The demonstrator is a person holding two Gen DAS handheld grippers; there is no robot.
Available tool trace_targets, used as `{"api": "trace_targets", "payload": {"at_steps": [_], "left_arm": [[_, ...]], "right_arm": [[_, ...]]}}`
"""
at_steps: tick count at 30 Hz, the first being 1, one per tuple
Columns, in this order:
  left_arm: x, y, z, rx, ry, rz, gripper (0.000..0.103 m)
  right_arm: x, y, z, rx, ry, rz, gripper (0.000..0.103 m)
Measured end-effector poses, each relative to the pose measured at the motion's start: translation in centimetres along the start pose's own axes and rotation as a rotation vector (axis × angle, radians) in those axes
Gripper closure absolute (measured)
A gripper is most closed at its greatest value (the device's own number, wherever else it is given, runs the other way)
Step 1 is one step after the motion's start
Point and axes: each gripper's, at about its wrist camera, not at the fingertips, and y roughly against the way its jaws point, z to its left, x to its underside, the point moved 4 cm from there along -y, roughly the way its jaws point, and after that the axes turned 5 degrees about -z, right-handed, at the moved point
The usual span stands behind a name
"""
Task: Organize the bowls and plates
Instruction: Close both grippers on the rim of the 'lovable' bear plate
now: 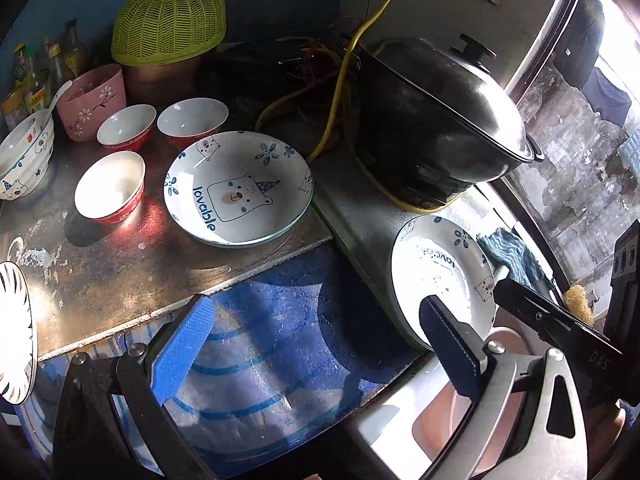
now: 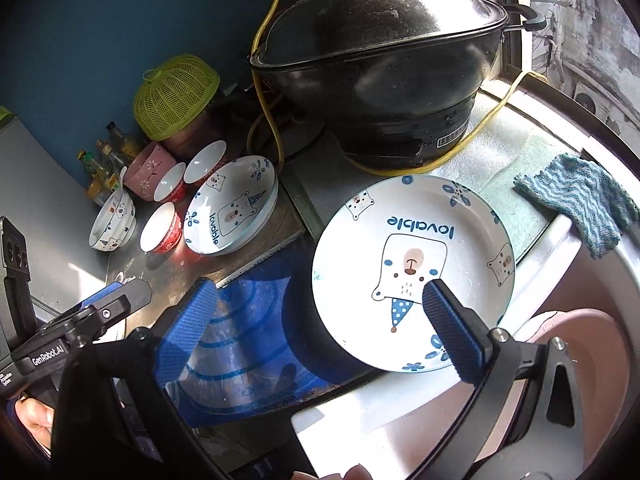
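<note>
A white bear plate marked "lovable" (image 2: 412, 268) lies on the counter in front of the black wok; it also shows in the left wrist view (image 1: 444, 280). A second bear plate (image 1: 236, 188) lies on the metal table, also seen in the right wrist view (image 2: 232, 210). Three red bowls (image 1: 110, 186) (image 1: 126, 126) (image 1: 192, 120) and a bear bowl (image 1: 24, 156) stand beside it. A striped plate (image 1: 14, 332) shows at the left edge. My left gripper (image 1: 316, 340) is open and empty over a blue basin. My right gripper (image 2: 320, 320) is open, its right finger (image 2: 452, 332) over the near plate.
A black lidded wok (image 2: 380, 60) sits on a cooker with a yellow cable. A pink cup (image 1: 92, 100), a green mesh food cover (image 1: 168, 24) and sauce bottles (image 1: 28, 76) stand at the back. A blue cloth (image 2: 580, 200) lies right. A blue striped basin (image 2: 248, 340) sits below.
</note>
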Motion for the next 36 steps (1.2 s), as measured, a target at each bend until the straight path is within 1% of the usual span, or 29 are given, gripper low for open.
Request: {"api": "trace_targets", "payload": {"at_steps": [4, 8, 10, 12, 13, 15, 19, 20, 21, 23, 26, 28, 29, 30, 31, 32, 33, 34, 36], "left_arm": [[0.3, -2.1, -2.5, 0.025, -0.047, 0.024, 0.001], [0.5, -4.3, -4.1, 0.062, -0.035, 0.062, 0.001], [0.6, -5.3, -4.6, 0.066, -0.027, 0.073, 0.001], [0.6, -6.3, -5.1, 0.065, -0.028, 0.079, 0.004], [0.6, -6.8, -5.4, 0.064, -0.032, 0.084, 0.006], [0.8, -7.9, -5.8, 0.058, -0.038, 0.103, 0.017], [1.3, -9.7, -6.4, 0.063, -0.029, 0.132, 0.022], [1.5, -10.1, -6.4, 0.06, -0.026, 0.138, 0.027], [1.6, -10.5, -6.5, 0.055, -0.023, 0.149, 0.036], [1.9, -11.4, -6.5, 0.047, -0.014, 0.171, 0.042], [2.1, -12.4, -6.4, 0.04, 0.007, 0.188, 0.042], [2.2, -12.9, -6.3, 0.035, 0.014, 0.196, 0.042], [2.2, -13.1, -6.4, 0.035, 0.014, 0.203, 0.046], [2.2, -13.4, -6.4, 0.034, 0.011, 0.211, 0.054], [2.3, -13.7, -6.5, 0.029, 0.005, 0.219, 0.058], [2.3, -14.0, -6.5, 0.026, 0.0, 0.226, 0.065], [2.3, -14.2, -6.6, 0.026, -0.002, 0.23, 0.073], [2.3, -14.4, -6.5, 0.024, -0.001, 0.233, 0.077], [2.2, -14.5, -6.7, 0.039, 0.007, 0.227, 0.092]], "right_arm": [[-0.9, 0.5, -3.0, 0.049, -0.01, -0.014, 0.0], [-1.9, 0.7, -6.0, 0.087, -0.013, -0.031, 0.0], [-2.3, 0.5, -7.6, 0.095, -0.02, -0.032, 0.003], [-2.5, 0.2, -9.1, 0.104, -0.029, -0.026, 0.012], [-2.6, -0.1, -9.8, 0.108, -0.036, -0.019, 0.015], [-2.6, -0.8, -11.2, 0.116, -0.048, -0.009, 0.029], [-2.5, -2.2, -13.1, 0.093, -0.063, 0.031, 0.044], [-2.4, -2.5, -13.5, 0.085, -0.066, 0.04, 0.05], [-2.4, -2.8, -13.9, 0.082, -0.069, 0.048, 0.054], [-2.2, -3.4, -14.7, 0.07, -0.081, 0.065, 0.059], [-1.9, -4.1, -15.3, 0.046, -0.098, 0.089, 0.068], [-1.7, -4.7, -15.6, 0.027, -0.104, 0.101, 0.069], [-1.5, -4.9, -15.6, 0.017, -0.105, 0.105, 0.069], [-1.4, -5.2, -15.6, 0.01, -0.106, 0.109, 0.072], [-1.2, -5.4, -15.6, 0.003, -0.108, 0.115, 0.075], [-1.0, -5.7, -15.6, -0.003, -0.112, 0.121, 0.082], [-0.7, -5.9, -15.6, -0.01, -0.116, 0.126, 0.084], [-0.5, -6.1, -15.5, -0.015, -0.119, 0.132, 0.085], [0.0, -6.6, -15.4, -0.025, -0.123, 0.144, 0.086]]}}
